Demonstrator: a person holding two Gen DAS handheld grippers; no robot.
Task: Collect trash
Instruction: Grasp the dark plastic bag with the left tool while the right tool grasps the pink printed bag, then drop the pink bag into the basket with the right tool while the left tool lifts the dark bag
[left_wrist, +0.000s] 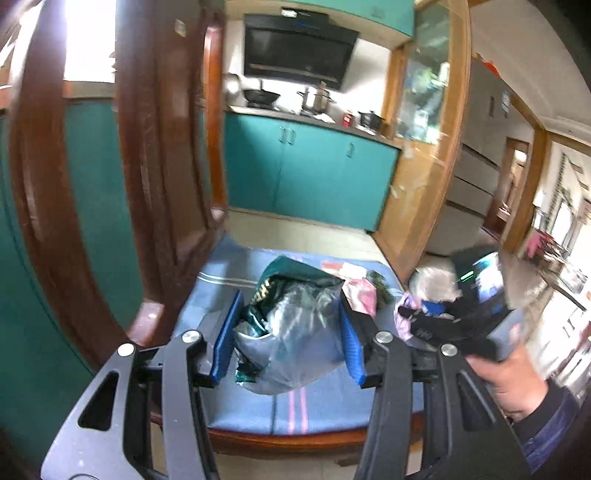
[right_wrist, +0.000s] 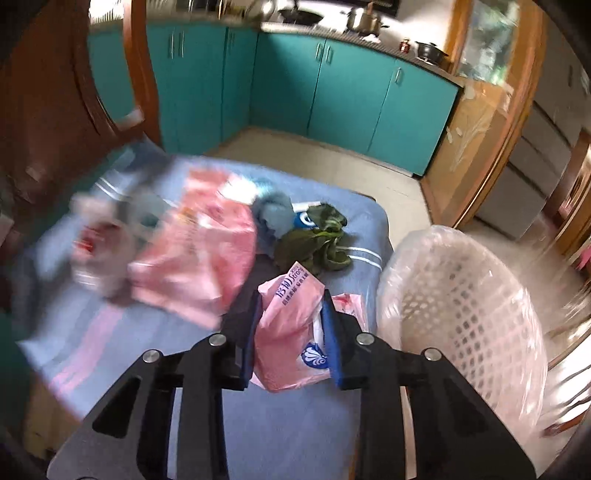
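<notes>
My left gripper (left_wrist: 290, 298) is shut on a crumpled clear plastic bag with green wrapping inside (left_wrist: 295, 332), held above a blue cloth (left_wrist: 317, 406) that covers a wooden seat. My right gripper (right_wrist: 291, 295) is shut on a pink tissue packet (right_wrist: 288, 350) with blue print, low over the same blue cloth (right_wrist: 288, 443). More trash lies on the cloth: a large pink plastic bag (right_wrist: 199, 258), a dark green crumpled wrapper (right_wrist: 317, 240), a blue-grey wad (right_wrist: 273, 214) and a blurred clear clump (right_wrist: 99, 240). In the left wrist view a hand (left_wrist: 509, 384) holds the right gripper's body at the right edge.
A white lattice basket lined with clear plastic (right_wrist: 461, 314) stands right beside the seat's right edge. A dark wooden chair back (left_wrist: 155, 166) rises at the left. Teal kitchen cabinets (right_wrist: 332, 85) and a tiled floor (right_wrist: 332, 162) lie beyond; a wooden door frame (left_wrist: 417, 184) stands at the right.
</notes>
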